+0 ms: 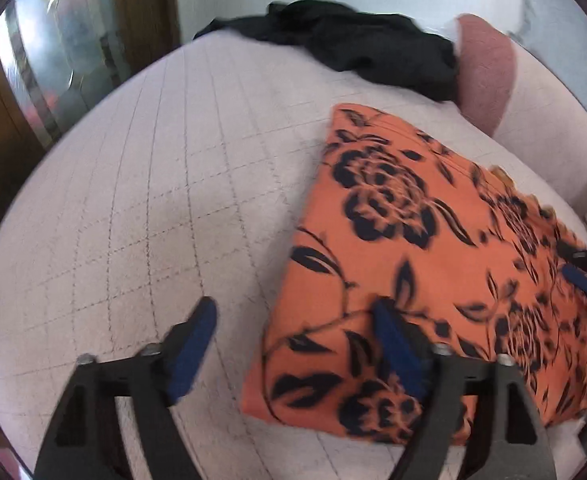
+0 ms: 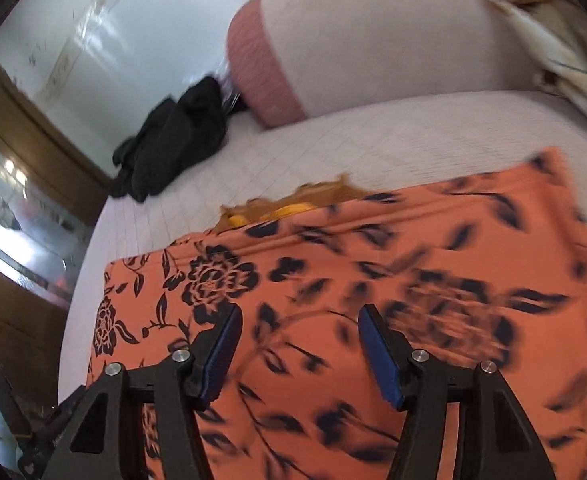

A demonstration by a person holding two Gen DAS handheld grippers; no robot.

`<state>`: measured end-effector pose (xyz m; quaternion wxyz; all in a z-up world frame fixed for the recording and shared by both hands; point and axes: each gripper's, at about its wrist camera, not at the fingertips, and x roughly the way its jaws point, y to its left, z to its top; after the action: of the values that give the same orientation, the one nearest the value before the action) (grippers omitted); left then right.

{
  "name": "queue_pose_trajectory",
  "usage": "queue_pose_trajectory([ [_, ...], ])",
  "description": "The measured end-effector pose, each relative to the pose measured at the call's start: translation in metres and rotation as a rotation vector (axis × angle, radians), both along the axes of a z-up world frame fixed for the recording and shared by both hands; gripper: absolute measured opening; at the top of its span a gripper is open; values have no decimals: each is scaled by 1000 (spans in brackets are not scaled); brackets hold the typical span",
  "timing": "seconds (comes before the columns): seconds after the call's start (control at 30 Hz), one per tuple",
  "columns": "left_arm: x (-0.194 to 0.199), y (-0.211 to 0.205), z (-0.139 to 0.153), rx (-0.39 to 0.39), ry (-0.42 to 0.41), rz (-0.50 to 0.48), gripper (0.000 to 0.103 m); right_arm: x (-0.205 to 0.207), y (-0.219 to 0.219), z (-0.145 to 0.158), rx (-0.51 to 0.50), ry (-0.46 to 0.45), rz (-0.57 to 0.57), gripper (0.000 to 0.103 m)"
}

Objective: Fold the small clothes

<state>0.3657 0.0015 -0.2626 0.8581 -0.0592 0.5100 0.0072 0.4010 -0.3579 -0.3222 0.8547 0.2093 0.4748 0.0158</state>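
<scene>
An orange garment with a black flower print (image 1: 425,264) lies folded flat on the pale quilted bed (image 1: 153,200). My left gripper (image 1: 293,316) hangs over its near left edge, open wide, one fingertip over the bedcover and the other over the cloth, nothing between the pads. The tip of the other gripper (image 1: 585,272) shows at the right edge of the left wrist view. In the right wrist view my right gripper (image 2: 297,320) is open above the same orange garment (image 2: 373,280), pads apart and gripping nothing. A yellow-orange piece of cloth (image 2: 285,210) peeks out beyond the garment's far edge.
A crumpled black garment (image 1: 357,48) (image 2: 173,136) lies at the far end of the bed. A pink and pale bolster pillow (image 2: 333,52) (image 1: 489,72) lies beside it. A brown striped blanket (image 2: 553,40) is at the right. A wooden door frame (image 2: 33,136) and shiny floor are beyond the bed.
</scene>
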Motion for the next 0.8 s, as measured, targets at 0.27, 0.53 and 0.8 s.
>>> queue_pose_trajectory([
  [0.27, 15, 60, 31, -34, -47, 187, 85, 66, 68, 1, -212, -7, 8, 63],
  [0.53, 12, 76, 27, -4, 2, 192, 85, 79, 183, -19, -93, 111, 294, 65],
  [0.8, -4, 60, 37, 0, -28, 152, 85, -26, 120, 31, 5, -14, 175, 64],
])
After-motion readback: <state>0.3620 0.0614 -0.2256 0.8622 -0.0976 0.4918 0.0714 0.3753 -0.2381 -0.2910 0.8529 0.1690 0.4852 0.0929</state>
